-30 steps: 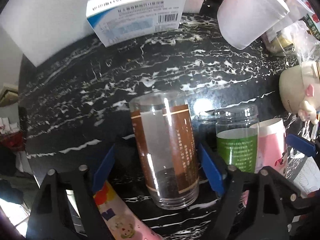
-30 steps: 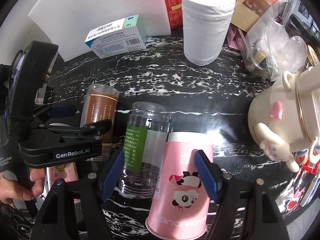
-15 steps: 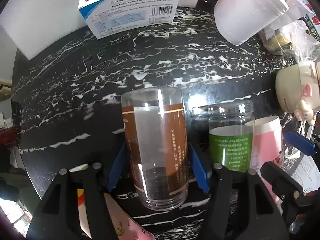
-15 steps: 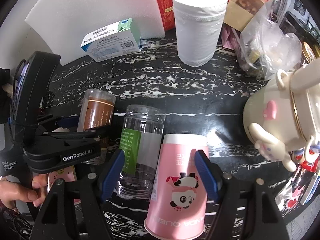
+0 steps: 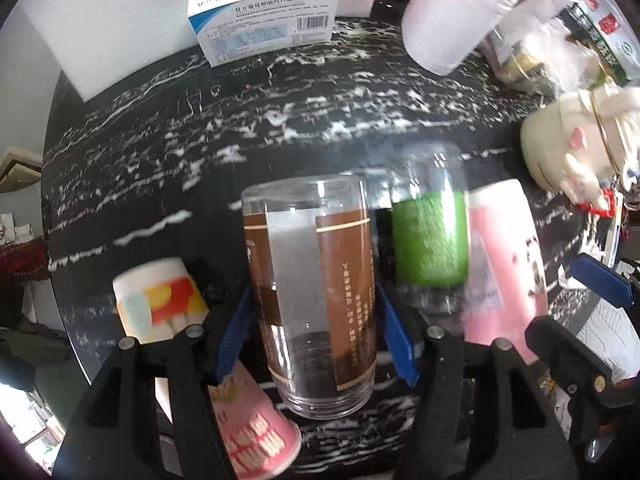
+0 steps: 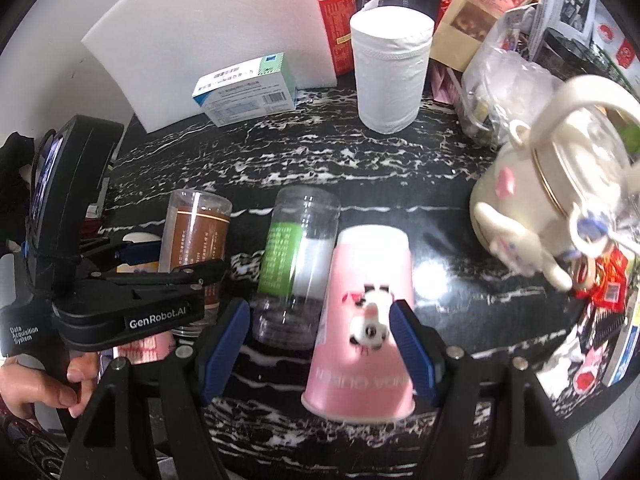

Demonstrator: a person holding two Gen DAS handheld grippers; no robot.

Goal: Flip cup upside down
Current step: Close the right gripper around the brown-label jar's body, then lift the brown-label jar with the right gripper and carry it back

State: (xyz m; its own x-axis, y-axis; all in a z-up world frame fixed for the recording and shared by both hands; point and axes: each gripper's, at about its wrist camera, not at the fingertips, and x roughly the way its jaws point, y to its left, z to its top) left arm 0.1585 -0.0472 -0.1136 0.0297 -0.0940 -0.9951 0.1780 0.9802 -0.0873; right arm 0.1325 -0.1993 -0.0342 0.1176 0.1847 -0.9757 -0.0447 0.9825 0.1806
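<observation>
My left gripper (image 5: 316,332) is shut on a clear cup with a brown label (image 5: 312,292), its blue pads pressed on both sides; the cup seems lifted off the black marble table (image 5: 180,152). The brown-label cup also shows in the right wrist view (image 6: 192,248), held by the left gripper (image 6: 160,276). My right gripper (image 6: 320,344) is open, its pads around a clear cup with a green label (image 6: 296,268) and an upside-down pink panda paper cup (image 6: 364,320), touching neither clearly. Both also show in the left wrist view, the green-label cup (image 5: 428,240) and the pink cup (image 5: 504,268).
A paper cup with coloured blocks (image 5: 160,300) and a pink teeth-print cup (image 5: 248,428) sit at the near left. A medicine box (image 6: 244,92), a white foam board (image 6: 200,32), a paper roll (image 6: 388,72), a cream kettle (image 6: 532,200) and bags line the back and right.
My left gripper closed on the brown-label cup and raised it, so the paper cups beneath came into view. My right gripper pulled back and up a little, staying open.
</observation>
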